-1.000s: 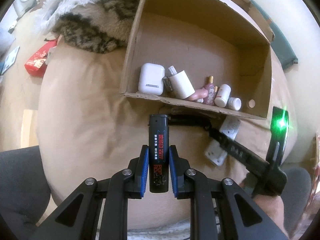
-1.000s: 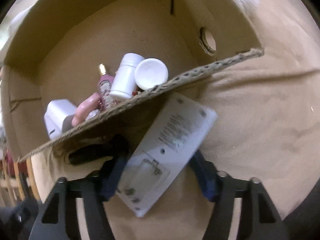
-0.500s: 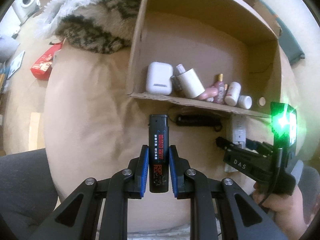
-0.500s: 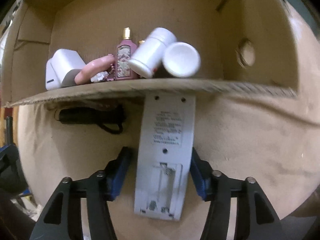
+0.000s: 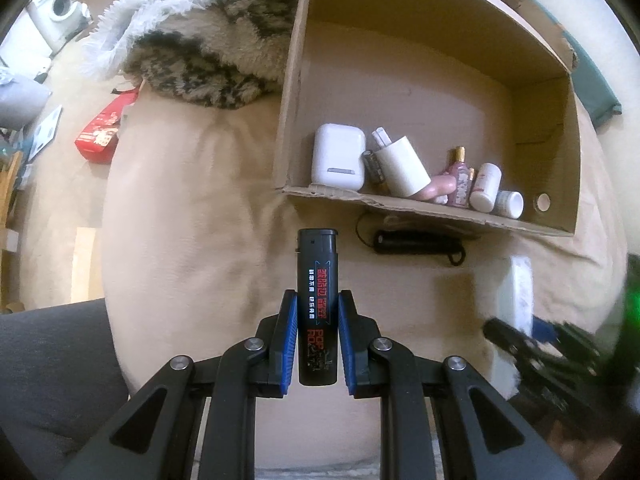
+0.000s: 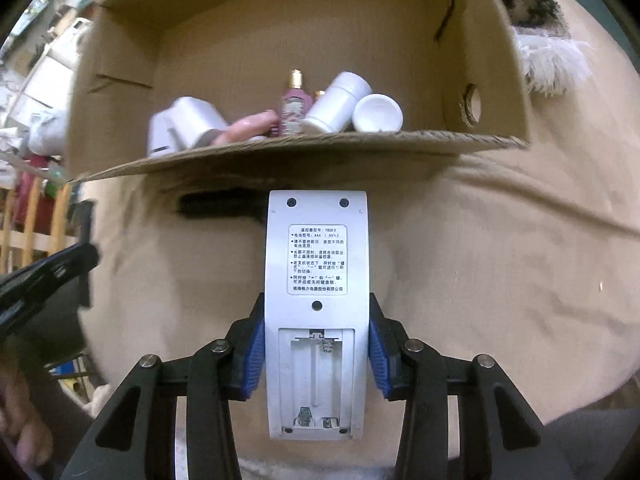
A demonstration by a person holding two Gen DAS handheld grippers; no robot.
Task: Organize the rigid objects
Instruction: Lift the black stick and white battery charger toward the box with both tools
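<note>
My left gripper [image 5: 318, 300] is shut on a black lighter [image 5: 318, 272] with red print, held upright over the beige cushion [image 5: 192, 220] just in front of the cardboard box [image 5: 400, 200]. The jaws of my right gripper [image 6: 316, 308] are closing, and both blue pads press the sides of a white remote [image 6: 316, 248], back side up with its battery bay uncovered. Its top end reaches close under the box's front edge [image 6: 320, 146]. In the left wrist view the remote [image 5: 520, 292] and right gripper [image 5: 532, 340] are blurred at the right.
Inside the box lie a white earbud case [image 5: 338, 156], a white cylinder [image 5: 404, 168], a pink perfume bottle [image 5: 460, 176] and white pill bottles [image 5: 486, 188]. A black torch-like object [image 5: 416, 242] lies before the box. A furry blanket [image 5: 200, 52] and red packet [image 5: 100, 132] sit left.
The right gripper rolled until the remote ran lengthwise between its fingers, then its jaws closed onto it and it drew back from the box. The left gripper kept holding the lighter in place.
</note>
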